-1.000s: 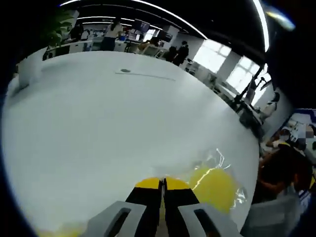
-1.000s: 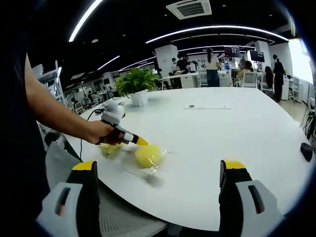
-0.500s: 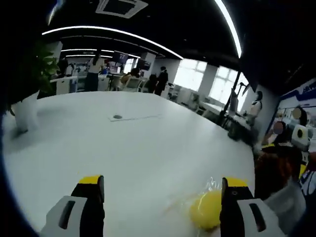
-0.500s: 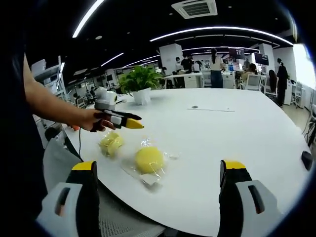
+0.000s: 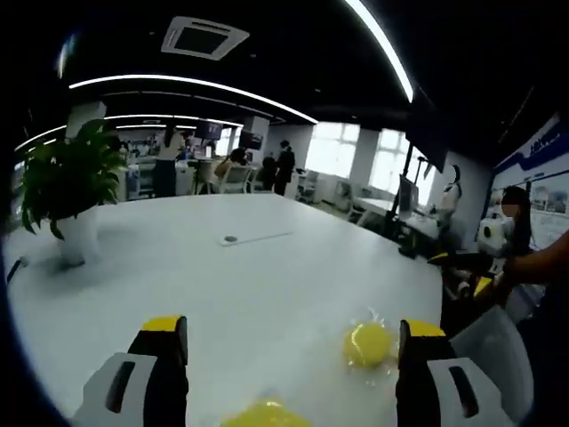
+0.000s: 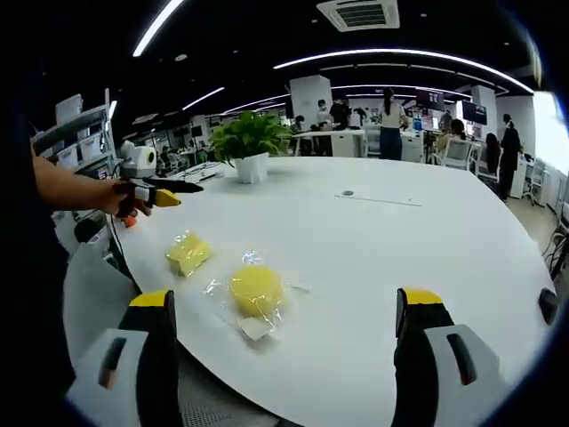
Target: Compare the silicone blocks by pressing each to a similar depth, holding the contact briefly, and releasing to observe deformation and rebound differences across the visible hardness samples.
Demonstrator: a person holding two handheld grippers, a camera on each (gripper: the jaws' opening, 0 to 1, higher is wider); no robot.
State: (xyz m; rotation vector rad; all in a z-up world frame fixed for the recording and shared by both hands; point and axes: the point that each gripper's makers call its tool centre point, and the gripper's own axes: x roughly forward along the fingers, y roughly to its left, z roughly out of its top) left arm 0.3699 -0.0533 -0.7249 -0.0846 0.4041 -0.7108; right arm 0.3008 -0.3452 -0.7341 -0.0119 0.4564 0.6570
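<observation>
Two yellow silicone blocks in clear wrap lie on the white table. The round block sits nearer my right gripper, and a squarer block lies to its left. My right gripper is open and held back from both, nothing between its fingers. A hand holds my left gripper up in the air beyond the squarer block, clear of the table. In the left gripper view that gripper is open, with the round block low right and the other block at the bottom edge.
A potted plant in a white pot stands at the table's far side, also seen as the plant. A small round port sits mid-table. A dark object lies at the right edge. People and desks fill the office behind.
My left gripper has opened from shut, lifted off the blocks and drawn back to the left. The right gripper has stayed open, and its view has shifted slightly.
</observation>
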